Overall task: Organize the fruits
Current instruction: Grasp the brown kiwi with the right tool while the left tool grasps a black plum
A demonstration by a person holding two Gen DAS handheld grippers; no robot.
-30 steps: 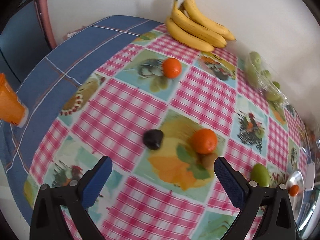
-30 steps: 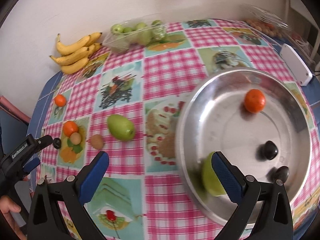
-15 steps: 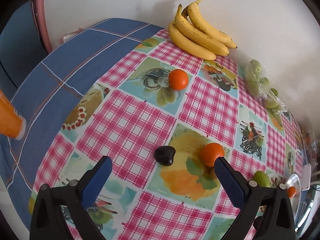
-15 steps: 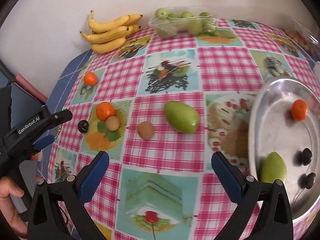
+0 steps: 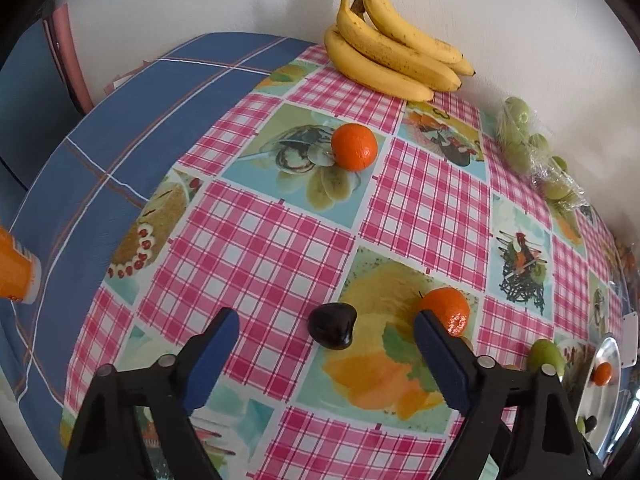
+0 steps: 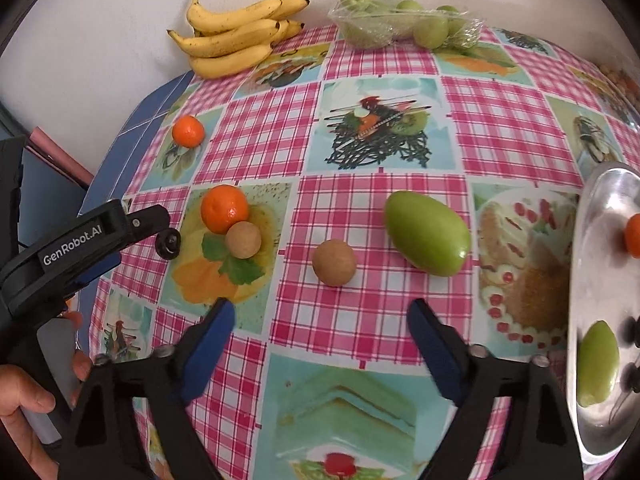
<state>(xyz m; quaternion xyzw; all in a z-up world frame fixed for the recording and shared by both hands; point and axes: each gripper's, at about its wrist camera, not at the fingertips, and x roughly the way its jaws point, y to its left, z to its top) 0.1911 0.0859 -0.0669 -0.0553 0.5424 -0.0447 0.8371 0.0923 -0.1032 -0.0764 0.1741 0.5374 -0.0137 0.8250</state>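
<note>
My left gripper (image 5: 326, 346) is open, its jaws either side of a dark plum (image 5: 332, 325) that lies on the checked tablecloth, not gripped. An orange (image 5: 446, 312) sits by its right finger; another orange (image 5: 354, 147) lies farther off. My right gripper (image 6: 320, 340) is open and empty, just short of a round brown fruit (image 6: 334, 263). A green mango (image 6: 426, 233) lies to its right. A second brown fruit (image 6: 243, 239) touches an orange (image 6: 224, 209). The silver bowl (image 6: 588, 264) at the right holds an orange, a green mango and dark plums.
A bunch of bananas (image 5: 394, 60) and a clear bag of green fruit (image 6: 404, 20) lie against the back wall. An orange cup (image 5: 14, 276) stands at the left on the blue cloth. The left gripper's body (image 6: 80, 248) shows at the left of the right wrist view.
The left gripper has moved forward, bringing the plum between its jaws. The right gripper has swung left, away from the bowl, toward the brown fruit and green mango.
</note>
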